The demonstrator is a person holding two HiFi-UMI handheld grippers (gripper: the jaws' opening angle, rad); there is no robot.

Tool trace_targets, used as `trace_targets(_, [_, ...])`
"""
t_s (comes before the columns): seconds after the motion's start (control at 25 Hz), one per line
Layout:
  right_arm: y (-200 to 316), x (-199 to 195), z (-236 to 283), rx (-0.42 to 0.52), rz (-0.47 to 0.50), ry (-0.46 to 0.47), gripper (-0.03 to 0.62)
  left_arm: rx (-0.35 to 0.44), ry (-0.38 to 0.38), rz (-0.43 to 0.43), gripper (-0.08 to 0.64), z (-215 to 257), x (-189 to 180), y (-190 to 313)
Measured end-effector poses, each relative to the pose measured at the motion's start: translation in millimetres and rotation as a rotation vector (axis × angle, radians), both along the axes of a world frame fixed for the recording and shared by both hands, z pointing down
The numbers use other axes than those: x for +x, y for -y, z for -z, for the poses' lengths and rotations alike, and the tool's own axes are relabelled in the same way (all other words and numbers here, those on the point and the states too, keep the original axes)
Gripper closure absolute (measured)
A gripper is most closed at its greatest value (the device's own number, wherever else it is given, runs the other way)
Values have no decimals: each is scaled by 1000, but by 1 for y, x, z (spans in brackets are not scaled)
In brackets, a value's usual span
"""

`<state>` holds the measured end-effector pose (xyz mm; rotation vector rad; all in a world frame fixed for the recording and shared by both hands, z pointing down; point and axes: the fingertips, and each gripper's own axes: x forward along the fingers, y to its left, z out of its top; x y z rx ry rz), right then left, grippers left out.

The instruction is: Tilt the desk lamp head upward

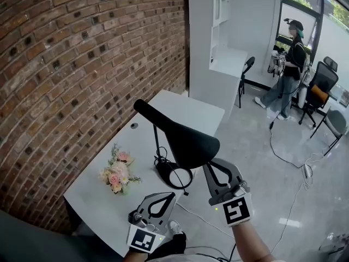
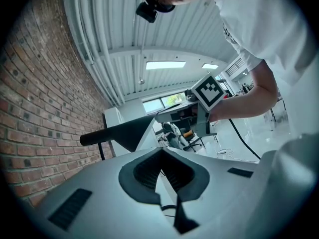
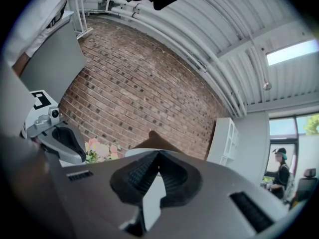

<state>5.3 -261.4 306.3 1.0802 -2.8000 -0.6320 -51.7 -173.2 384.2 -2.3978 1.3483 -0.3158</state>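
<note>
A black desk lamp stands on the white table [image 1: 109, 192]. Its cone-shaped head [image 1: 188, 141] hangs over the round base [image 1: 174, 174], and the neck [image 1: 146, 111] slants up to the left. My right gripper [image 1: 209, 166] is shut, with its tips right under the head's lower rim. In the right gripper view the head [image 3: 155, 142] shows just past the closed tips [image 3: 158, 153]. My left gripper [image 1: 170, 195] is shut too and holds nothing, low near the base. From it the lamp head [image 2: 124, 132] is seen ahead and above the closed tips [image 2: 162, 150].
A small pink flower bunch [image 1: 117, 171] lies on the table left of the lamp. A brick wall [image 1: 71, 64] runs along the left. A white pillar with a shelf [image 1: 229, 59] stands behind. A person [image 1: 292, 59], office chairs [image 1: 322, 83] and a floor cable [image 1: 283, 152] are far right.
</note>
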Motion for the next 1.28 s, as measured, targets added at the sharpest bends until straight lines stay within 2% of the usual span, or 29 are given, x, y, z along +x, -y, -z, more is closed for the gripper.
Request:
trace_targets(0.36, [-51,23,-25,-67,-21,-26,575,10,-17,-23,552,3,21,-30])
trace_targets(0.52, [-77,32,-31,-70,-8,-53,575,31,4,-23,552,11,30,-49])
trace_targets(0.96, [-150,57,-40,-108,17,-41,575,-15,28,-13,552,7,59,-118])
trace_targets(1.28, [-184,76,-46,-143,20,-36,576,-1,65,-31,552,18,77,-131])
